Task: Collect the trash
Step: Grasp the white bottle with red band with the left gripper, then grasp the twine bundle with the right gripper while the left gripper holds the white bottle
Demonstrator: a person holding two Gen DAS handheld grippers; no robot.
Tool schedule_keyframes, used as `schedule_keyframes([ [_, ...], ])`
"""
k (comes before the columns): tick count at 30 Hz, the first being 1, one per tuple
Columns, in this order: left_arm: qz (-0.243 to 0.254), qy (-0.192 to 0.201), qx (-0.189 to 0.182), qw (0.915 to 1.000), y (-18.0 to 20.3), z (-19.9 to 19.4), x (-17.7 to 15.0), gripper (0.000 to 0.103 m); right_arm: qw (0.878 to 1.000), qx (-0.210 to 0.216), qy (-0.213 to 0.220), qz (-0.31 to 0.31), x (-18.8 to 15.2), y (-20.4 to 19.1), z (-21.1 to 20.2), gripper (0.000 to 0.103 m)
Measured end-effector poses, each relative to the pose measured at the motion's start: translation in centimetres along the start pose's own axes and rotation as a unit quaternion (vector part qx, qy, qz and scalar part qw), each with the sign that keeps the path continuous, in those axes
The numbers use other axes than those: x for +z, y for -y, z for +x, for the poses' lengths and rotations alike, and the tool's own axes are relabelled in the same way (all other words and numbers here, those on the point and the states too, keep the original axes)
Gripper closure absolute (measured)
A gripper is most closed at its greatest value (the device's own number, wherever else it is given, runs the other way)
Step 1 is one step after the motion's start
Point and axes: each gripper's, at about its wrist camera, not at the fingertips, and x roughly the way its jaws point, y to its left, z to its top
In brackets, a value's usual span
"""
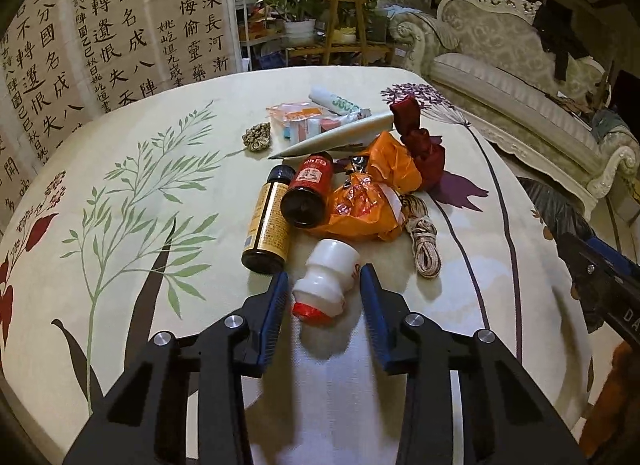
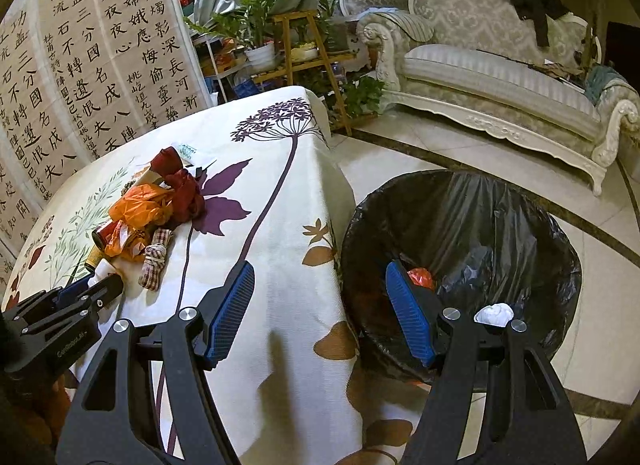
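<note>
A small white bottle (image 1: 326, 281) with a red foil end lies on the flowered tablecloth (image 1: 140, 245). My left gripper (image 1: 324, 275) straddles it, the right pad at its side and a thin gap at the left pad, so the jaws stand open around it. Just behind lie a gold-labelled dark bottle (image 1: 266, 225), a red bottle (image 1: 308, 189), an orange plastic bag (image 1: 368, 201), a dark red cloth (image 1: 420, 141) and a cord bundle (image 1: 426, 245). My right gripper (image 2: 320, 269) is open and empty, over the table's edge beside a black-lined trash bin (image 2: 440, 217).
Farther back on the table are a long pale wrapper (image 1: 340, 137), a white tube (image 1: 336, 103) and clear packets (image 1: 304, 121). The bin holds an orange scrap (image 2: 420, 277) and a white paper ball (image 2: 494, 313). A sofa (image 2: 500, 77) and calligraphy screens (image 2: 80, 65) stand beyond.
</note>
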Motion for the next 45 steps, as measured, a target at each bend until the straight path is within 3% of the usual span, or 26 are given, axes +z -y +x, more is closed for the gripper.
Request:
schedule_keyframes([
  [3,0.012,0.000,0.005,0.9999,0.4,0.1,0.0,0.071,1.000,0.001,0.000,0.001,0.0,0.0,0.0,0.036],
  [15,0.006,0.023,0.003,0.9997,0.0,-1.6,-0.5,0.071,1.000,0.010,-0.001,-0.020,0.2,-1.9,-0.1,0.036],
  [24,-0.016,0.048,0.036,0.9981,-3.0,-3.2,-0.5,0.071,0.998,0.030,-0.011,-0.059,0.5,-5.7,0.4,0.039],
  [27,-0.029,0.048,0.047,0.9974,-4.4,-3.0,-0.5,0.071,0.996,0.035,-0.018,-0.076,0.5,-7.3,0.9,0.047],
  [40,-0.064,0.049,0.078,0.9937,-9.6,-2.6,-0.7,0.071,0.991,0.042,-0.048,-0.120,0.7,-12.1,3.6,0.055],
  [45,-0.070,0.048,0.073,0.9938,-10.0,-2.4,-0.7,0.071,0.989,0.028,-0.061,-0.130,0.3,-12.5,4.5,0.069],
])
